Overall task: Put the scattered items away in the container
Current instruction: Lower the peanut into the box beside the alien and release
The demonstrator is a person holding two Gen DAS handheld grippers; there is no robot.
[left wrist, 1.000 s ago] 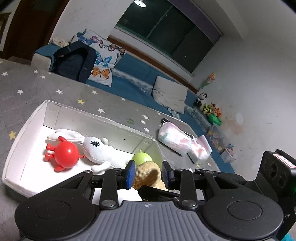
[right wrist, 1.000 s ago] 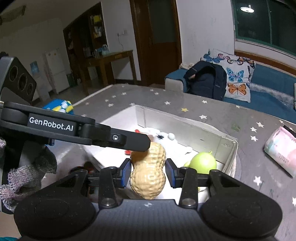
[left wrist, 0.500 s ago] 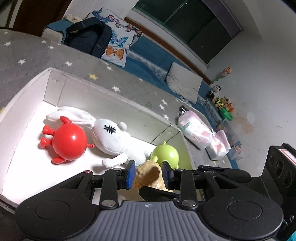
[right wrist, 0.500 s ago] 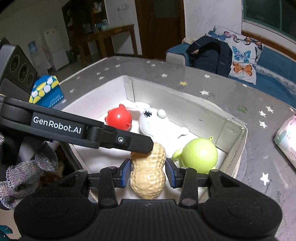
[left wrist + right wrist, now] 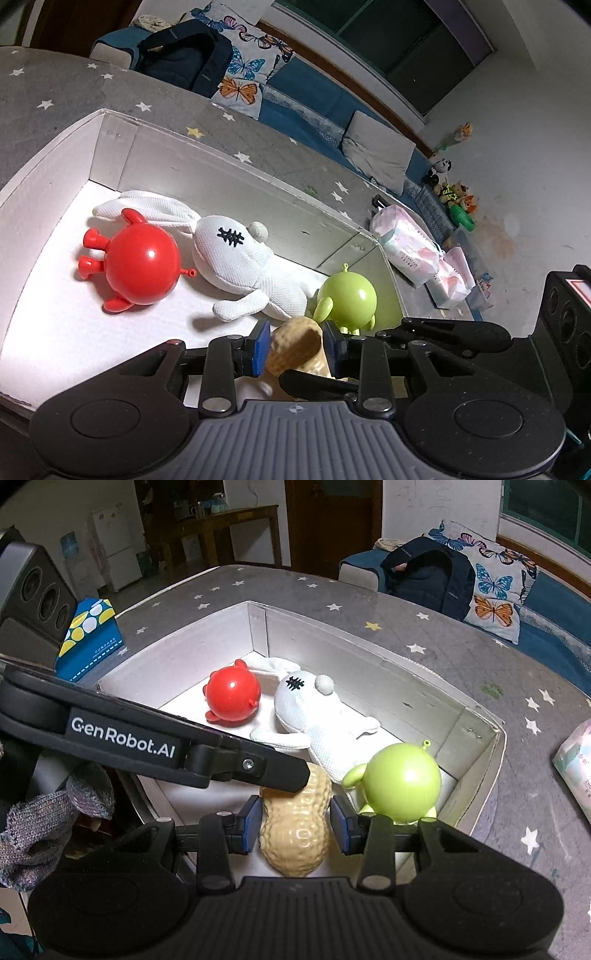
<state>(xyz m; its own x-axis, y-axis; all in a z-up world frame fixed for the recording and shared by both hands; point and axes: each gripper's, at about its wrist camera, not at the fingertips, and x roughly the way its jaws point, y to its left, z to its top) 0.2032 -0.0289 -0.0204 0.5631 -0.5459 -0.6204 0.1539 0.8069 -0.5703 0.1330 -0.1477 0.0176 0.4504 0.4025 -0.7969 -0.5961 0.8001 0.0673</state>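
Grey starry bed (image 5: 424, 627) carries the white box (image 5: 476, 716), a blue carton (image 5: 90, 635) beside it, pink packs (image 5: 406, 243) further off.

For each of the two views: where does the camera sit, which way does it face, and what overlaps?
Left wrist: on the left hand-held gripper, looking down into the white cardboard box; its own blue pads show.
Right wrist: on the right hand-held gripper, shut on the tan plastic peanut; the left one crosses in front.
Shared: box, peanut, red round toy, green round toy.
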